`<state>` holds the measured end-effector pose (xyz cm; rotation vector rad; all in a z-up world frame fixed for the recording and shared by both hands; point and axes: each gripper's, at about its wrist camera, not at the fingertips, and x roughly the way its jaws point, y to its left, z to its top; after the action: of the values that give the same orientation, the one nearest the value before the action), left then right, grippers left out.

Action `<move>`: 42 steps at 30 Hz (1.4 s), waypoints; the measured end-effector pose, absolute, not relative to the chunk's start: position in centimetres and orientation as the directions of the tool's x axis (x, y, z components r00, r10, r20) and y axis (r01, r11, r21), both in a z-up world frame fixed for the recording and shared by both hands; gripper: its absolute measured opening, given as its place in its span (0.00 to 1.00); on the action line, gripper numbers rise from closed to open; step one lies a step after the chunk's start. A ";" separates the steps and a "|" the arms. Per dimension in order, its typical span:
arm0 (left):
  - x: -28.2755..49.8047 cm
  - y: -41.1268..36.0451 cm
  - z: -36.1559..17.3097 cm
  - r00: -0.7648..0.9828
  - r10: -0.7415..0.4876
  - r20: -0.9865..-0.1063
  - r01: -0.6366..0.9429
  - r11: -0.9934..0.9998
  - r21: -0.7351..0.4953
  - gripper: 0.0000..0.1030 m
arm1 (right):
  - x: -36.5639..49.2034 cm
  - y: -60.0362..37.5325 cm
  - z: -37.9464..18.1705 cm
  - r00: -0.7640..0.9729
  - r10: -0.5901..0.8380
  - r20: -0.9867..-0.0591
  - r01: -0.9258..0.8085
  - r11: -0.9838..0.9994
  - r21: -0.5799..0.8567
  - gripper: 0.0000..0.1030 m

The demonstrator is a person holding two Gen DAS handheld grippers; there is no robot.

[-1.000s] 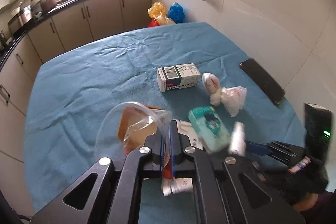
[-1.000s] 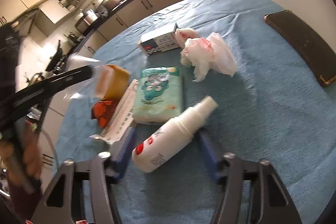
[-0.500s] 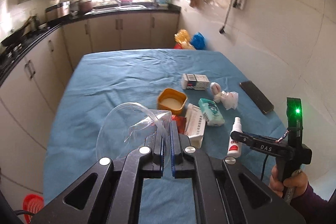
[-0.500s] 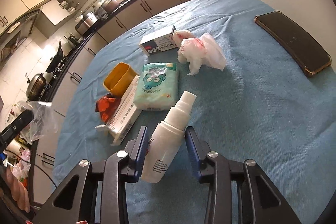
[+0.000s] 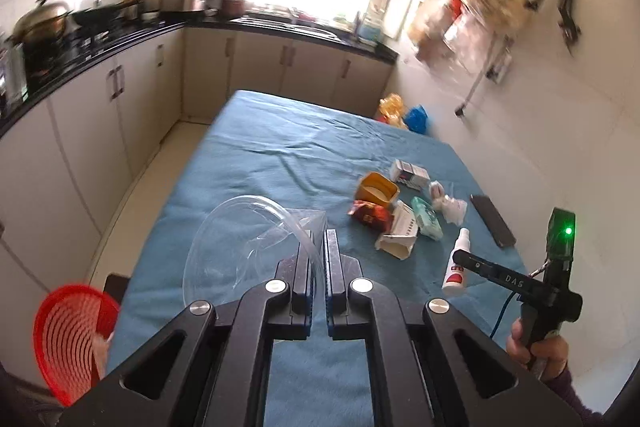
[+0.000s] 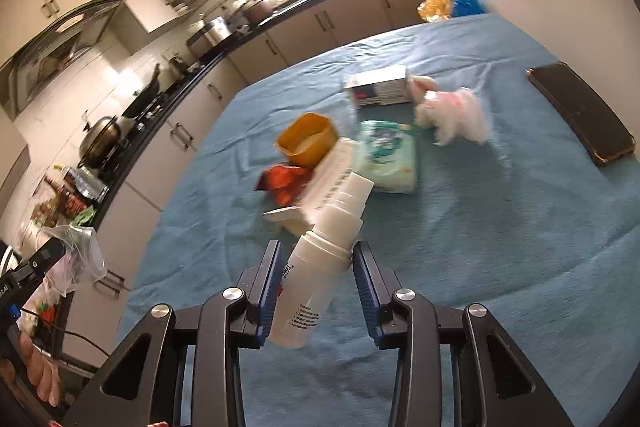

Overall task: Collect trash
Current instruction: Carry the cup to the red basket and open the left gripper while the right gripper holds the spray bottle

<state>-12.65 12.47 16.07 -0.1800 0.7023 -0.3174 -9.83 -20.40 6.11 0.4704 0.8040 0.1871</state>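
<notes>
Both grippers are gripping: left gripper (image 5: 317, 259) jaws are pinching a clear plastic bag (image 5: 248, 239); right gripper (image 6: 318, 279) jaws are clamping a white spray bottle (image 6: 320, 263) above the blue-clothed counter (image 6: 500, 227).

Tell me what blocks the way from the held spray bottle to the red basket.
Nothing visible does. The spray bottle sits in the right hand-held gripper above the table; the red basket is on the floor past the table's left edge.

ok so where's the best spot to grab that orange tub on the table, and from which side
Probably by its rim: the orange tub lies open, so one finger could slip inside and one outside its wall. Come from above at the far-left side, over bare blue tablecloth; the white carton and red wrapper crowd its near side. The right gripper holds the spray bottle.
</notes>
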 end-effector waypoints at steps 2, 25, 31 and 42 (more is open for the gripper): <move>-13.8 14.3 16.2 0.733 -0.323 -0.599 0.184 0.941 -0.283 0.04 | -10.0 -19.5 6.4 0.683 0.347 -0.643 -0.006 0.883 0.470 0.38; -20.5 32.5 7.3 0.709 -0.025 -0.705 -0.277 0.909 -0.311 0.04 | -9.3 -3.5 7.9 0.562 0.517 -0.646 -0.281 0.853 0.439 0.37; -20.5 35.4 4.5 0.681 -0.008 -0.732 -0.338 0.884 -0.324 0.04 | -8.1 3.9 7.6 0.498 0.562 -0.661 -0.384 0.826 0.413 0.36; -19.7 38.1 1.0 0.648 -0.030 -0.761 -0.375 0.858 -0.352 0.04 | -5.8 16.7 5.0 0.333 0.646 -0.687 -0.508 0.737 0.447 0.36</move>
<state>-19.71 38.14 0.97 -0.5179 0.8524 0.2062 -5.76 16.70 5.03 0.1615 0.9729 0.7579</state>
